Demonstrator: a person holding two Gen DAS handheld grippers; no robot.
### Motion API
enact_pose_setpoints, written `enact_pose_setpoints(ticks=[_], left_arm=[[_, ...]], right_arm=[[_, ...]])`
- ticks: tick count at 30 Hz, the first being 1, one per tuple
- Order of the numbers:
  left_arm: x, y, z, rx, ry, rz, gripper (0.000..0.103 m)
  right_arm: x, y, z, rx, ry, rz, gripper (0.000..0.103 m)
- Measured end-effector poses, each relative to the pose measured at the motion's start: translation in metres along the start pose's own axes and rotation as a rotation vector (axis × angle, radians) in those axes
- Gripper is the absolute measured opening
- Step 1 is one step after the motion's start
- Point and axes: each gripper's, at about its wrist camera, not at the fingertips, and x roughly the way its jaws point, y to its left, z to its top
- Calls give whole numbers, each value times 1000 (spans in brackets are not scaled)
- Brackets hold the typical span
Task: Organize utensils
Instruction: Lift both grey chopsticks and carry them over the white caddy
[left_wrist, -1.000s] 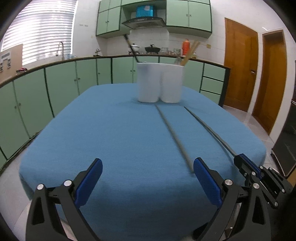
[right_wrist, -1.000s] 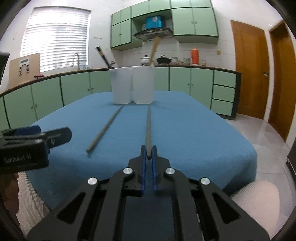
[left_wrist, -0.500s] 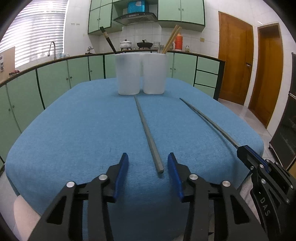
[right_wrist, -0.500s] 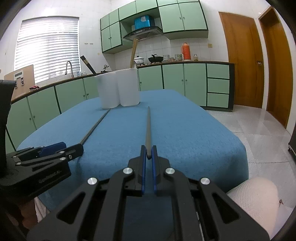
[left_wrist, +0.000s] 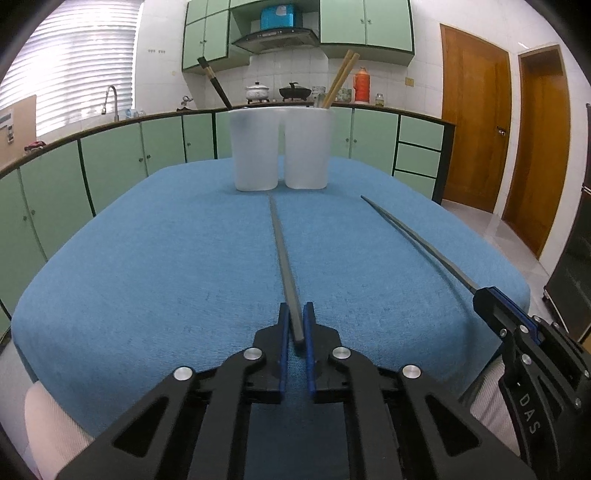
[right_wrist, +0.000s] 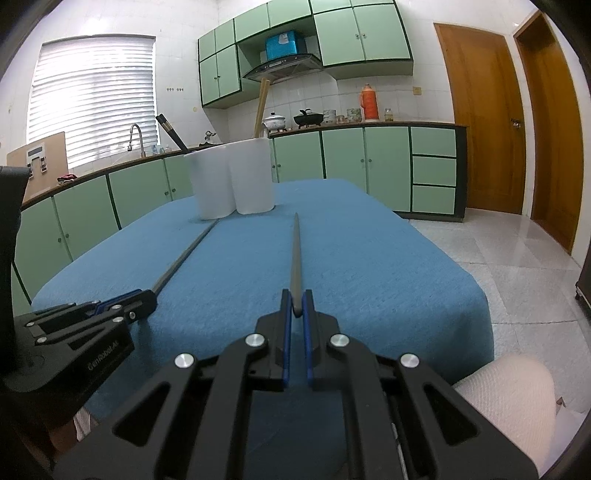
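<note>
Two grey chopsticks lie lengthwise on the blue-covered table (left_wrist: 147, 258). My left gripper (left_wrist: 295, 317) is shut on the near end of the left grey chopstick (left_wrist: 282, 254). My right gripper (right_wrist: 296, 301) is shut on the near end of the right grey chopstick (right_wrist: 295, 251), which also shows in the left wrist view (left_wrist: 413, 240). Two white holder cups (left_wrist: 280, 147) stand side by side at the far end; the left cup holds dark chopsticks (left_wrist: 214, 83), the right cup holds wooden ones (left_wrist: 340, 79).
The table edge is close under both grippers. Green kitchen cabinets (left_wrist: 110, 162) run behind and to the left. Wooden doors (left_wrist: 476, 129) and tiled floor (right_wrist: 517, 240) lie to the right. The left gripper body shows in the right wrist view (right_wrist: 74, 332).
My left gripper has swung over to the left chopstick, moved forward and closed from wide open onto its near end. My right gripper has stayed shut on its chopstick.
</note>
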Motion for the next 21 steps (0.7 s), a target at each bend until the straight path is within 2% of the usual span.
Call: enact_pose_setpoints(ticks=[8,15,21], left_arm=[[-7,3,5,-14,-5,-3,7],[-35,7,21,1,-99,9,6],[-61,14,46,2,-199,20,6]], right_arm=[[-3,0,4,-11,-19,-3,5],[-14,-3,23,-25,-73,12,5],[-26,-7,56,-29,-121,46,5]])
